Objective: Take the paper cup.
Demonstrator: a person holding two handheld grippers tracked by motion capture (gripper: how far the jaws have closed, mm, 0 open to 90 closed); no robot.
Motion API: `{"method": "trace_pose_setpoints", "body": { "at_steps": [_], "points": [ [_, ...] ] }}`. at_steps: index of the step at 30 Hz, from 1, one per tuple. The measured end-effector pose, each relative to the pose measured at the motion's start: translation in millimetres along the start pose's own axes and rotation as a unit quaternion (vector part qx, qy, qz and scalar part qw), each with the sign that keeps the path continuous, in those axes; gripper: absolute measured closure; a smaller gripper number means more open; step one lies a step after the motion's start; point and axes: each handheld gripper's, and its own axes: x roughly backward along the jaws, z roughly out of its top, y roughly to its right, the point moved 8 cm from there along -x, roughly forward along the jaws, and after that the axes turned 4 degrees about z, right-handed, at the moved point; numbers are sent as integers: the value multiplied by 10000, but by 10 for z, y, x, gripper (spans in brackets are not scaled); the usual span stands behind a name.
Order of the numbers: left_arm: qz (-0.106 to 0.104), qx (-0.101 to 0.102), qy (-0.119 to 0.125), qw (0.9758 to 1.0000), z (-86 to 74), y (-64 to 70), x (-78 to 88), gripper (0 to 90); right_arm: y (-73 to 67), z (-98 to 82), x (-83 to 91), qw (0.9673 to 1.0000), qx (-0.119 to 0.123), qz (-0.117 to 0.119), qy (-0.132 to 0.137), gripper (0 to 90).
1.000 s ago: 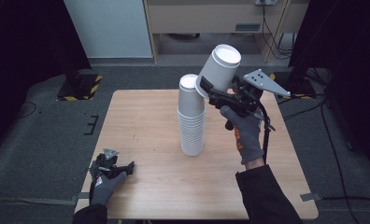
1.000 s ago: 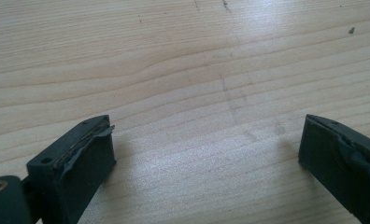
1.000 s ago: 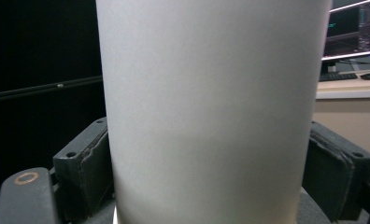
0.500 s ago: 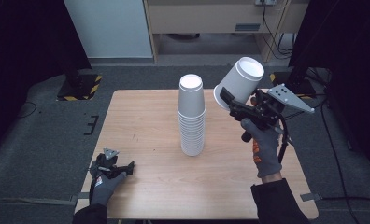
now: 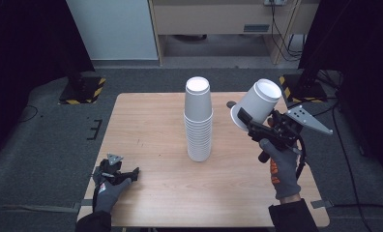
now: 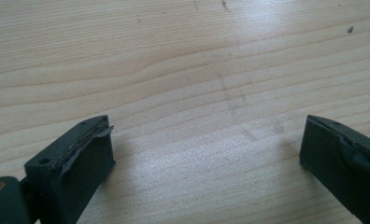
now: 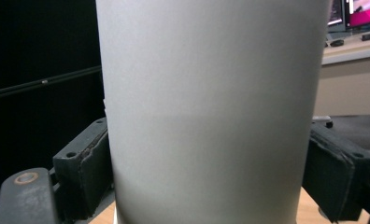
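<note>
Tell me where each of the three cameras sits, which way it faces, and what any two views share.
High view: above the person's side, facing forward and down on the table; both gloved hands, left claw, right claw, cup, cup stack.
Left gripper view: on the left claw, facing the tabletop; jaws apart.
Right gripper view: on the right claw, facing the cup.
Shared: the high and right gripper views both show the held cup.

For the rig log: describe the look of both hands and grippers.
Both hands wear grey knit gloves with orange print, over dark sleeves. The black right gripper carries a grey three-cornered plate and black cable. The left gripper has worn black fingers.
</note>
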Motion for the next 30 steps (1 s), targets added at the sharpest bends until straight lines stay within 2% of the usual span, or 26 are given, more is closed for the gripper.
{"method": "trace_pose_setpoints", "body": {
  "at_steps": [8,17,25,30],
  "points": [
    [9,13,15,10000,-4,-8,9,21,149,-220,141,9997,-168,-122,-105,141],
    [17,31,64,10000,-8,-23,25,59,350,-487,282,9983,-468,-250,-233,141],
    [-45,-32,182,9998,-3,-41,51,161,440,-705,367,9968,-660,-269,-360,141],
    [-128,-63,210,9997,1,-25,70,225,493,-813,411,9953,-860,-230,-373,141]
  ]
}}
